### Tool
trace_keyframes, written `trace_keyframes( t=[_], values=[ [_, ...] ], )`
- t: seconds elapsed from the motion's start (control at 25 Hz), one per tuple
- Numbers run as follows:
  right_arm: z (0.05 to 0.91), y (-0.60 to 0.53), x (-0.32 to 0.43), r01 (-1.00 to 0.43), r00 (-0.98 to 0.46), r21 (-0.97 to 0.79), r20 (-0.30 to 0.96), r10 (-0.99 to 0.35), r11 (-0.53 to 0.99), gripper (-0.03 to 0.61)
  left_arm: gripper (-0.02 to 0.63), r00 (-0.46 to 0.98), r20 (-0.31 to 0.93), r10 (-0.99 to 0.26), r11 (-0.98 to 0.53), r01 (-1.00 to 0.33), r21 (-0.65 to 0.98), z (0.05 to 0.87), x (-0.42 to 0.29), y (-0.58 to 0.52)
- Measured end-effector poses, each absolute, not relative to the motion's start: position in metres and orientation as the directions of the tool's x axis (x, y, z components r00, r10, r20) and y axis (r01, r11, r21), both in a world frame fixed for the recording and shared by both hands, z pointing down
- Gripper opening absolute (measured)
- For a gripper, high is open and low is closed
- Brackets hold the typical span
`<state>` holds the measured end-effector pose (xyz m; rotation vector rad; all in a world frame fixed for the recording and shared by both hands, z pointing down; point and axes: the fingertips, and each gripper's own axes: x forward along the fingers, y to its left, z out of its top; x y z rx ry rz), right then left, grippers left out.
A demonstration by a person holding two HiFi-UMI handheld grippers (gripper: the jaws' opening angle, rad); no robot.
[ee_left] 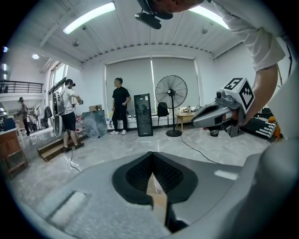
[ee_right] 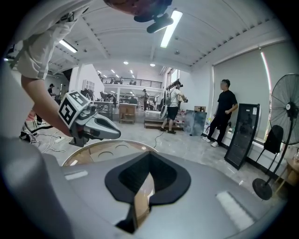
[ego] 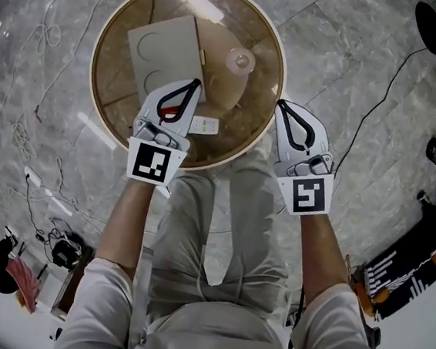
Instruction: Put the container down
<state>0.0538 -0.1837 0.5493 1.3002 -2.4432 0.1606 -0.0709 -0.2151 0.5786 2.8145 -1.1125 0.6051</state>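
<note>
The round tabletop is glossy brown with a cream rim. On it lie a pale tan cardboard sheet marked with faint circle outlines and a clear, colourless container. The left tongs and right tongs are light grey with black inner pads. Each bears a white cube printed with black square markers. The floor is grey marble with pale veins.

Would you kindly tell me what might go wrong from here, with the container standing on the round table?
The container stands free on the glass table, just ahead and right of the shut left claw; a careless forward move might knock it over. The shut right claw hangs close beside the table's rim and might strike it if swung inward.
</note>
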Motion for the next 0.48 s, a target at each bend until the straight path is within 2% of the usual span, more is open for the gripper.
trace_keyframes(
  t=[0.48],
  values=[
    [0.5477,-0.1824,0.0511,-0.819,-0.498,0.092,0.375,-0.782,0.566,0.003,0.003,0.668,0.379,-0.641,-0.745,-0.66,-0.097,0.5782,-0.0776,-0.2111]
  ],
)
